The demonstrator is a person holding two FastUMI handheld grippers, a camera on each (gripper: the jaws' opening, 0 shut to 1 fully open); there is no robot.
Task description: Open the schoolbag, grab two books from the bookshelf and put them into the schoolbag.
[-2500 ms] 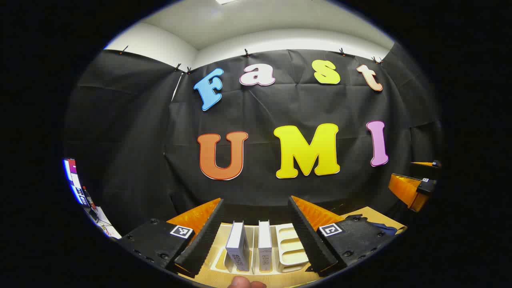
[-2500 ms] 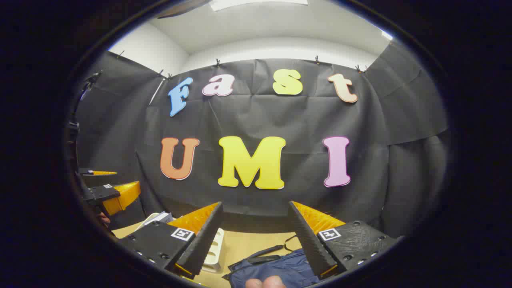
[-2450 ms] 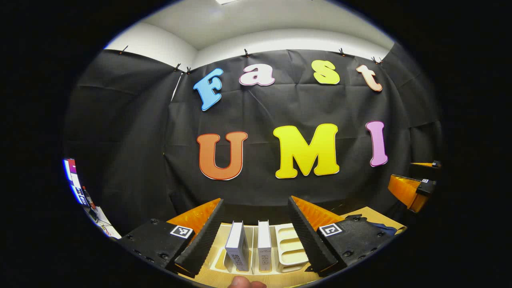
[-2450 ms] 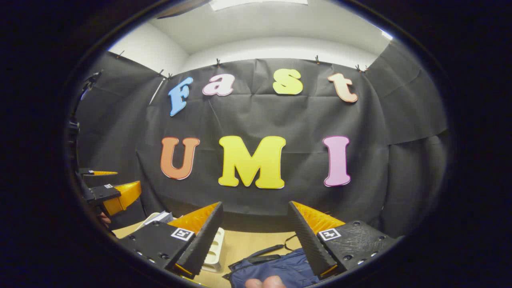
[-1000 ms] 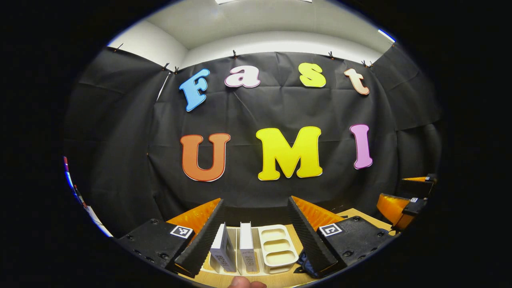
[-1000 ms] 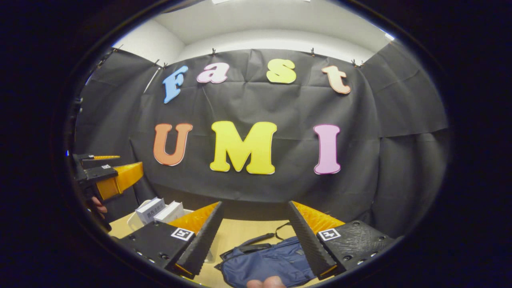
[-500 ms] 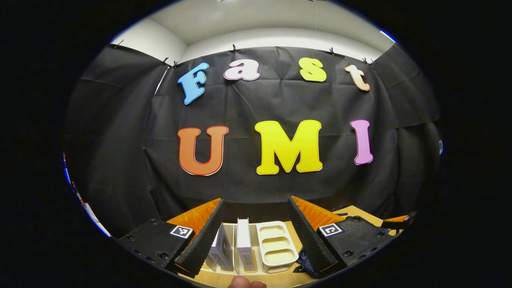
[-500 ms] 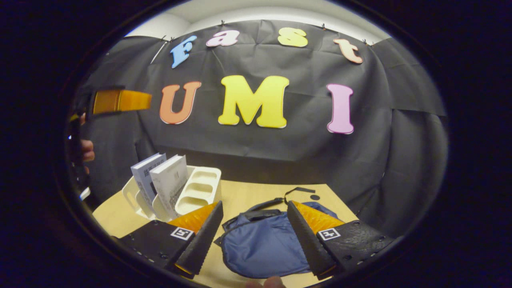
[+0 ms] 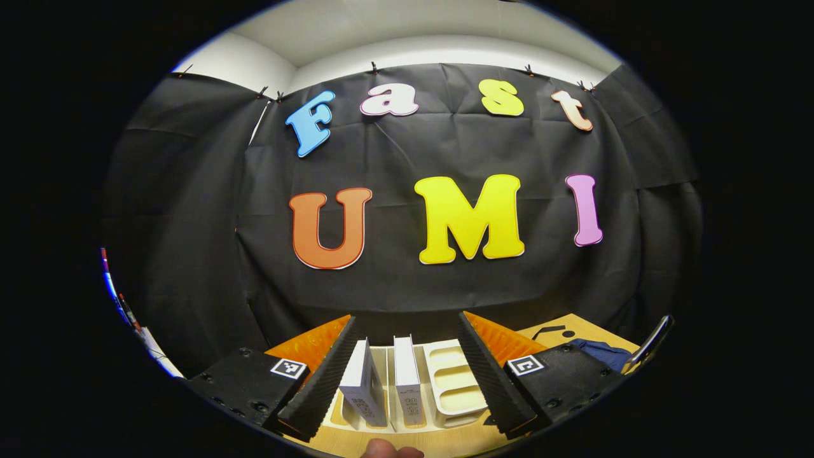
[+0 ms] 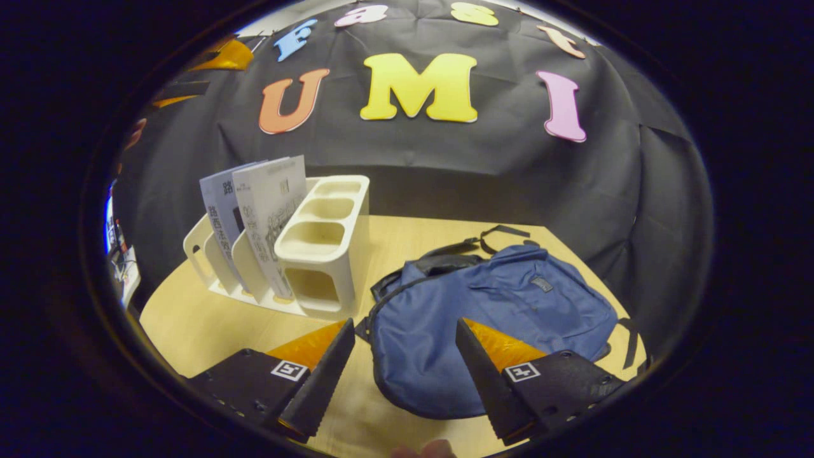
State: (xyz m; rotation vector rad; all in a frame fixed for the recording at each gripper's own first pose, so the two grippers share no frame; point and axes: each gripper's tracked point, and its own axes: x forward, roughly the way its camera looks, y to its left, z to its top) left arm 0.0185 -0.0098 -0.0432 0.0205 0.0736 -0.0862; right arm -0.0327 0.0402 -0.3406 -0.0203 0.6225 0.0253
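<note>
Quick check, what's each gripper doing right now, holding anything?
Left gripper: jaws open, holding nothing, aimed at the books in the rack.
Right gripper: jaws open, holding nothing, above the schoolbag.

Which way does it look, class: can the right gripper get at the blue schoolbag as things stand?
Probably yes. The right gripper is open and pointed down at the schoolbag, which lies flat on the table with nothing over it. The bookshelf stands off to one side.

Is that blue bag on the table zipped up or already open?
Shut, as far as it shows: the schoolbag lies flat on the table, no gap or inside visible. Both books stand in the bookshelf.
</note>
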